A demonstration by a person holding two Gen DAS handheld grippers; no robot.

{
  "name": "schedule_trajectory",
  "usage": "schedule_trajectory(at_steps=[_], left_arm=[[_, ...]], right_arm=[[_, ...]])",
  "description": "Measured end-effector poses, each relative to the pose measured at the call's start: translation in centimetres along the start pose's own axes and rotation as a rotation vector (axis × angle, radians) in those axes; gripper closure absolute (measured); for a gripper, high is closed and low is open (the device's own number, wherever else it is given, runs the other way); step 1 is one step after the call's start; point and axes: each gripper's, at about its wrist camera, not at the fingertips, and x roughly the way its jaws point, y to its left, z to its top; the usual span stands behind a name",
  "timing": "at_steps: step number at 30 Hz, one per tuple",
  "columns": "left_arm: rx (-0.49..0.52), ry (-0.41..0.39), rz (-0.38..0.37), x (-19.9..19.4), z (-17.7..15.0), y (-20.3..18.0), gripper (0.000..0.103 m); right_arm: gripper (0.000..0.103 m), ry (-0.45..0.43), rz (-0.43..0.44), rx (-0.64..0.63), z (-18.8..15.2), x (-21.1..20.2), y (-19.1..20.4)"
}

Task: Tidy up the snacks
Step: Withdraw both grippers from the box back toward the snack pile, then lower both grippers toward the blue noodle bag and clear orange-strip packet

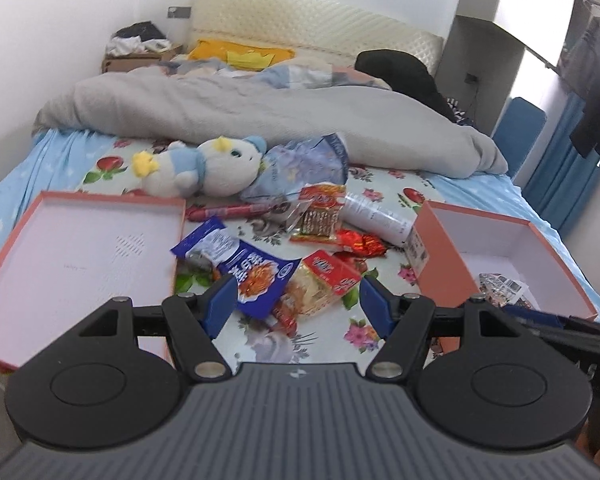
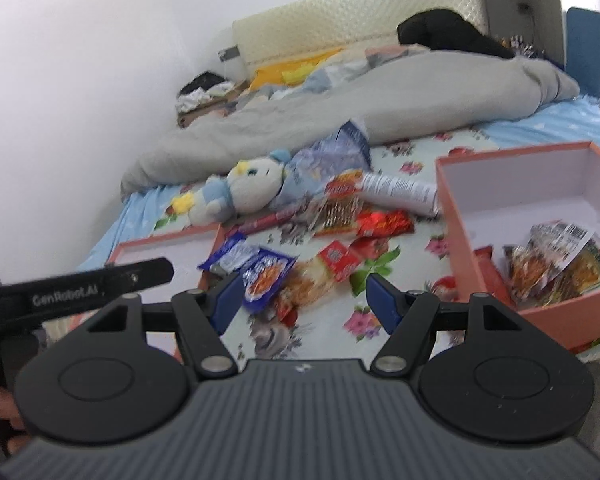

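Snack packets lie scattered on the flowered bed sheet: a blue packet (image 1: 256,276) (image 2: 264,276), a red and white cracker packet (image 1: 324,284) (image 2: 320,276), a red wrapper (image 1: 360,242), a white tube (image 1: 376,216) and a long red sausage stick (image 1: 232,212). My left gripper (image 1: 298,300) hovers open over the blue and cracker packets, touching neither. My right gripper (image 2: 304,298) is open above the same packets. To the right stands an orange box (image 1: 444,268) (image 2: 460,240) holding several snacks (image 2: 552,268). Its lid (image 1: 80,256) lies upturned at the left.
A blue and white plush toy (image 1: 204,168) and a pale blue bag (image 1: 308,160) lie behind the snacks. A grey duvet (image 1: 260,108) covers the far half of the bed. The wall runs along the left; blue curtains (image 1: 560,184) hang at the right.
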Motion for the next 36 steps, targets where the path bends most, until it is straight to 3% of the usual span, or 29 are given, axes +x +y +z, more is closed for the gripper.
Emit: schedule_trajectory(at_steps=[12, 20, 23, 27, 36], left_arm=[[-0.064, 0.056, 0.004, 1.9, -2.1, 1.9, 0.031], [-0.1, 0.075, -0.014, 2.8, -2.5, 3.1, 0.031], [-0.097, 0.1, 0.002, 3.5, -2.6, 3.4, 0.031], [-0.133, 0.143, -0.031, 5.0, -2.3, 4.1, 0.031], [-0.103, 0.211, -0.01, 8.5, -1.5, 4.0, 0.031]], right_arm=[[0.033, 0.092, -0.021, -0.039, -2.3, 1.9, 0.8], [0.033, 0.084, -0.021, -0.09, -2.6, 1.9, 1.9], [0.033, 0.081, -0.014, -0.116, -2.9, 2.2, 2.2], [0.033, 0.085, -0.015, -0.118, -2.8, 3.4, 2.1], [0.033, 0.053, -0.038, -0.14, -2.6, 6.2, 1.8]])
